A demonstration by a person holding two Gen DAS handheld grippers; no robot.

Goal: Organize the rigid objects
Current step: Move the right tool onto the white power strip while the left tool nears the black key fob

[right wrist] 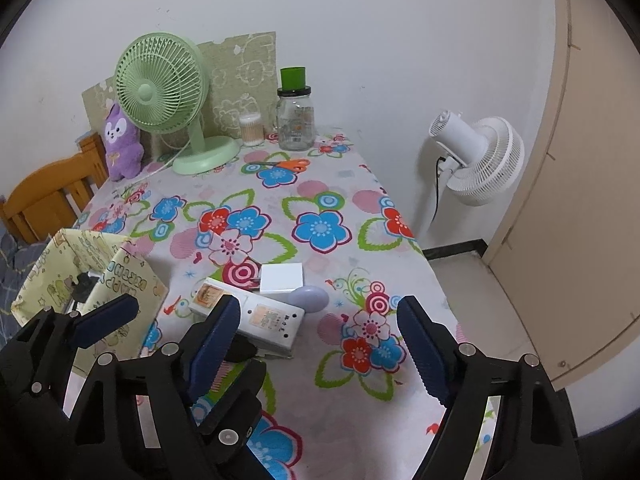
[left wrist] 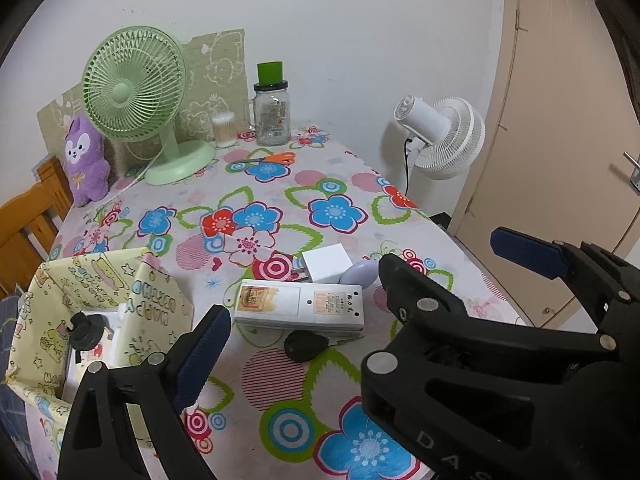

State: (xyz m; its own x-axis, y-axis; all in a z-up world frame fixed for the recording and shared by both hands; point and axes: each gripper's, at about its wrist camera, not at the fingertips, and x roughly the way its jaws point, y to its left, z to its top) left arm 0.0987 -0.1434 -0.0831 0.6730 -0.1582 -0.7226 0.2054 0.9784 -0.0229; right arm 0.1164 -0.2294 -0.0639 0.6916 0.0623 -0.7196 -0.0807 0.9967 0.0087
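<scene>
Both claws hang released: right gripper (right wrist: 320, 344) above the white rectangular power strip (right wrist: 248, 316), left gripper (left wrist: 360, 292) near the yellow cartoon-print paper box (left wrist: 100, 304).

The bench (right wrist: 328, 184) carries a flowered cloth. Far side: green fan (right wrist: 168, 92), purple plush toy (right wrist: 120, 144), cotton swab tub (right wrist: 251, 129), glass jar (right wrist: 295, 120), orange scissors (right wrist: 286, 165). Near side: yellow box (right wrist: 100, 280), white power strip (right wrist: 256, 316), white charger (right wrist: 280, 278), lilac oval object (right wrist: 309, 298), black key (left wrist: 306, 345).

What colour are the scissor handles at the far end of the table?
Orange; the scissors show best in the right wrist view.
</scene>
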